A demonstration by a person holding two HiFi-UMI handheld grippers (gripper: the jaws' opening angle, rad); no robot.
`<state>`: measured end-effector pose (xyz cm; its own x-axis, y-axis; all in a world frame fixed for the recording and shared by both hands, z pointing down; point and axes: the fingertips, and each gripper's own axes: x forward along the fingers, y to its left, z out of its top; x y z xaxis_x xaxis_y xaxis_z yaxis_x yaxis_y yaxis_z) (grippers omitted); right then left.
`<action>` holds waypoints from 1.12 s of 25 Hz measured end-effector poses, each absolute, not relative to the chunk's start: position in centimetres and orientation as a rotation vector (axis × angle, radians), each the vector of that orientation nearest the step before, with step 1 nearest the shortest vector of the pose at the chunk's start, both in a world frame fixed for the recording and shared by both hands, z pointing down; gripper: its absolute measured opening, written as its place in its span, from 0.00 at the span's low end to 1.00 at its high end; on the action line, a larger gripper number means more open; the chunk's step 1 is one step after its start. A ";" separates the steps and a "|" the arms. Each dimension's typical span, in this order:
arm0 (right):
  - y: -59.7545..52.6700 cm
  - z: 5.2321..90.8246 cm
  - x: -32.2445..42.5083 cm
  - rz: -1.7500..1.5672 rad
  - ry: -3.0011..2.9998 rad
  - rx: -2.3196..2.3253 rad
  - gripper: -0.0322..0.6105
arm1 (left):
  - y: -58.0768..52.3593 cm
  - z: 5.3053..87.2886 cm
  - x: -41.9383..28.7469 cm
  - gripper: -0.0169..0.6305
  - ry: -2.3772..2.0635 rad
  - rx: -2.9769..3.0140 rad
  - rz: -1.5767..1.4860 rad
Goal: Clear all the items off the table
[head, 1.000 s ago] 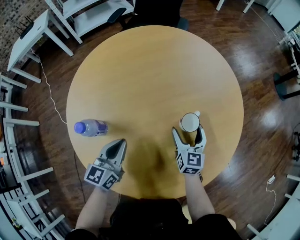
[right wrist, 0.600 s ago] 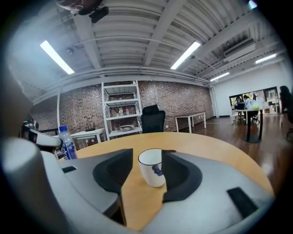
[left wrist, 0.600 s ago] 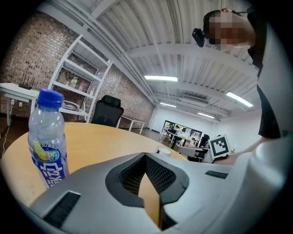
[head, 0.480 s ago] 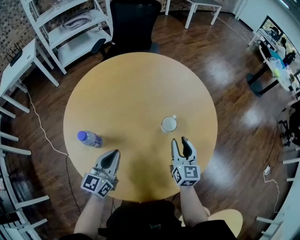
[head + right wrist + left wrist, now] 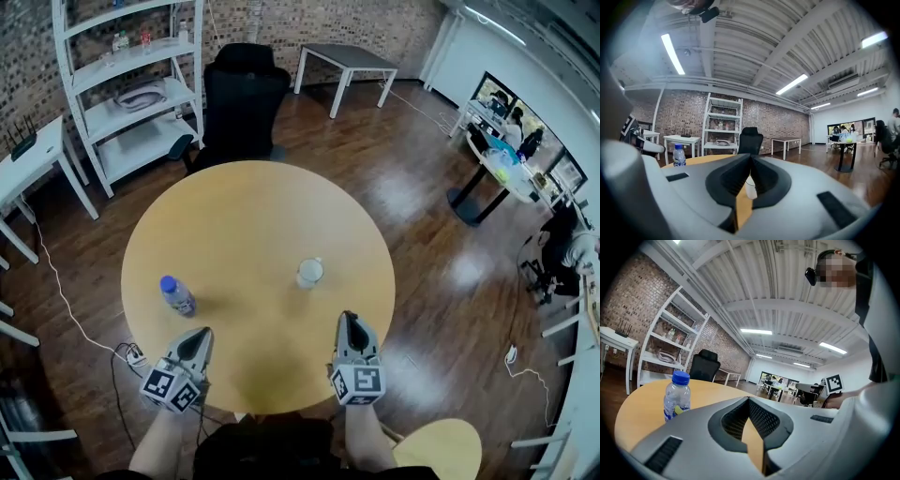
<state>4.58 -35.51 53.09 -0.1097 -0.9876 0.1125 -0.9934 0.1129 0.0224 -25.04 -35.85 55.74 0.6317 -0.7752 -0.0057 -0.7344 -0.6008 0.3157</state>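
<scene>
We see both tools empty at the table's near edge. The left gripper has its jaws shut, and the right gripper jaws have just been closing with nothing between them. The bottle stands on the round table left of centre, long axis vertical, blue cap up. The white cup sits upright, mouth up, ahead of the right gripper and apart from it.
</scene>
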 end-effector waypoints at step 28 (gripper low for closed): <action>-31.6 46.0 5.4 0.001 -2.350 2.179 0.05 | -36.0 48.1 -23.4 0.03 -1.187 2.739 -0.371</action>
<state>5.44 -31.62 46.02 -0.0743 -0.9962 -0.0462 -0.9961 0.0763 -0.0433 -23.37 -35.96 48.08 0.6597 -0.7318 -0.1708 -0.6990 -0.6810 0.2182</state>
